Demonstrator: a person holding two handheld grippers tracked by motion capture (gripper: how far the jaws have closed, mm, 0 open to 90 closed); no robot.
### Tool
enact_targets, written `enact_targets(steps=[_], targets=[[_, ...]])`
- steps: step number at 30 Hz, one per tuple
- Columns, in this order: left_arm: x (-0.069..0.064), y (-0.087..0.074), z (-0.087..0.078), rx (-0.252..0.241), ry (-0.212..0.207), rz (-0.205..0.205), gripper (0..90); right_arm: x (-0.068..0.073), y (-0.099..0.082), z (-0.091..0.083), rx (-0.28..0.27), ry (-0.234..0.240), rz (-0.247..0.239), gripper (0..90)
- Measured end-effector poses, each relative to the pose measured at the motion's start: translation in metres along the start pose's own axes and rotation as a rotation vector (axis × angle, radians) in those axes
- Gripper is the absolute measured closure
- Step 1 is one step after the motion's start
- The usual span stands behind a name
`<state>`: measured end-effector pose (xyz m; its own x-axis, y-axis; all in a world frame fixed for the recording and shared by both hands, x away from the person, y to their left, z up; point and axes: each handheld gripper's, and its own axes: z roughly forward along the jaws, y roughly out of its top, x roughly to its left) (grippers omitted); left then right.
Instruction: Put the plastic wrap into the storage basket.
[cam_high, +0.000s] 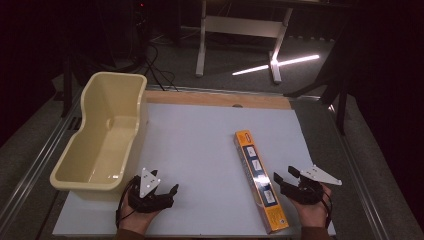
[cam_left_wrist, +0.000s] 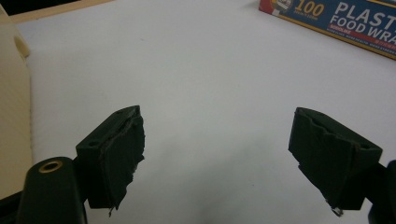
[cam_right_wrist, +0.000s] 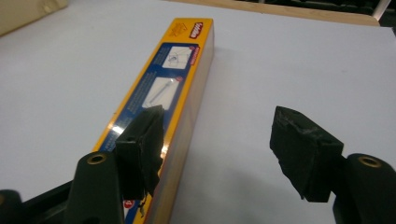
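I hold the right claw (cam_high: 284, 176) open and empty at 3 o'clock of the long yellow-and-blue cardboard food-wrap box (cam_high: 260, 179), which lies flat on the white surface (cam_high: 200, 145). One jaw overlaps the box top; closing now would likely skew or tip it. The left claw (cam_high: 165, 186) is wide open, empty. The cream plastic tub (cam_high: 102, 134) at 9 o'clock holds nothing

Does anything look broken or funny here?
Yes: the black pads on the left gripper look torn and ragged, and the right gripper pads look chipped too. The food wrap box lies slanted on the table.
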<state>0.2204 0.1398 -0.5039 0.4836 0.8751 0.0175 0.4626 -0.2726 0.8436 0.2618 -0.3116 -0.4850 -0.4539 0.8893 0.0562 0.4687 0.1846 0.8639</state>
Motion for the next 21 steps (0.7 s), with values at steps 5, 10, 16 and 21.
enact_targets(steps=[5,10,16,21], targets=[[0.0,0.001,-0.003,-0.013,0.011,-0.001,18.2,0.004,0.003,-0.001,-0.008,0.016,0.003,33.0],[0.002,0.001,-0.007,-0.025,0.012,-0.009,18.3,0.008,0.005,-0.002,-0.01,0.02,0.004,33.0],[0.006,0.001,-0.015,-0.039,0.008,-0.019,18.4,0.015,0.009,0.0,0.006,0.022,-0.014,33.0],[0.006,0.001,-0.023,-0.057,-0.001,-0.011,18.8,0.02,0.014,0.001,0.028,0.035,-0.024,32.0]])
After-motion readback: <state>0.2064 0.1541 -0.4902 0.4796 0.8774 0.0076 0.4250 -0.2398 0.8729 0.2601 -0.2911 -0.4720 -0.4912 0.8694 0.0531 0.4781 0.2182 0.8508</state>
